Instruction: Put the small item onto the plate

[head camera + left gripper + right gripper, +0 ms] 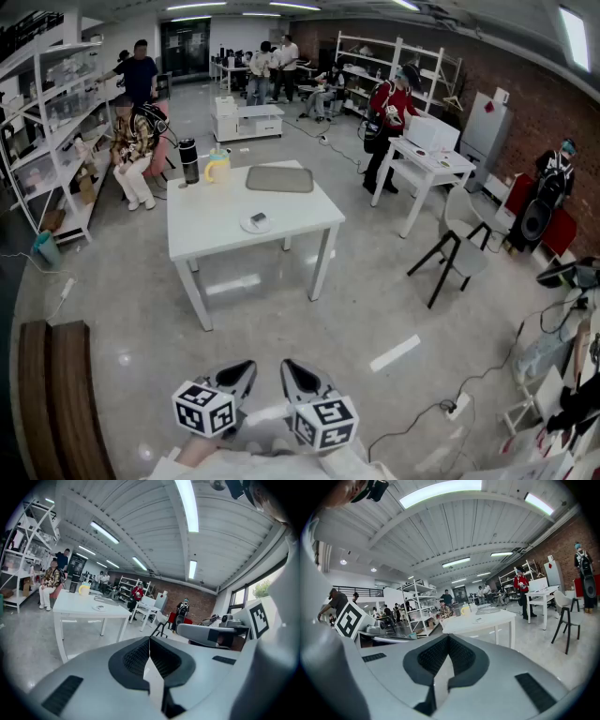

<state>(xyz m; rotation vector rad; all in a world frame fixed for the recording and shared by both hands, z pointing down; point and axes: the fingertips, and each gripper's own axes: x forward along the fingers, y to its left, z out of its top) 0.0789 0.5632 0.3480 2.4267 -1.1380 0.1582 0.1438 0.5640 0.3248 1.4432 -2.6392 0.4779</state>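
- The left gripper (pixel 242 373) sits at the bottom of the head view, close to the person's body. Its jaws are clenched together with nothing between them.
- The right gripper (pixel 295 373) is just beside it. Its jaws are also clenched and empty.
- Each gripper carries a cube with black-and-white square markers. Both grippers hang above the shiny gray floor (pixel 281 328).
- A white desk (pixel 216 220) stands well apart from both grippers, farther into the room.
- Near the desk's front edge is a small white plate (pixel 246 226). A small gray item (pixel 259 218) rests on it.
- At the far side of the desk lie a flat gray mat (pixel 279 178), a yellow jug (pixel 217 167) and a dark cylindrical container (pixel 189 160).
- A wooden bench (pixel 56 394) is at the lower left of the head view.
- To the right stand a second white desk (pixel 427 155) and a chair (pixel 459 248) with black legs.
- Several people stand or sit around the room's edges, near white shelving (pixel 56 122).
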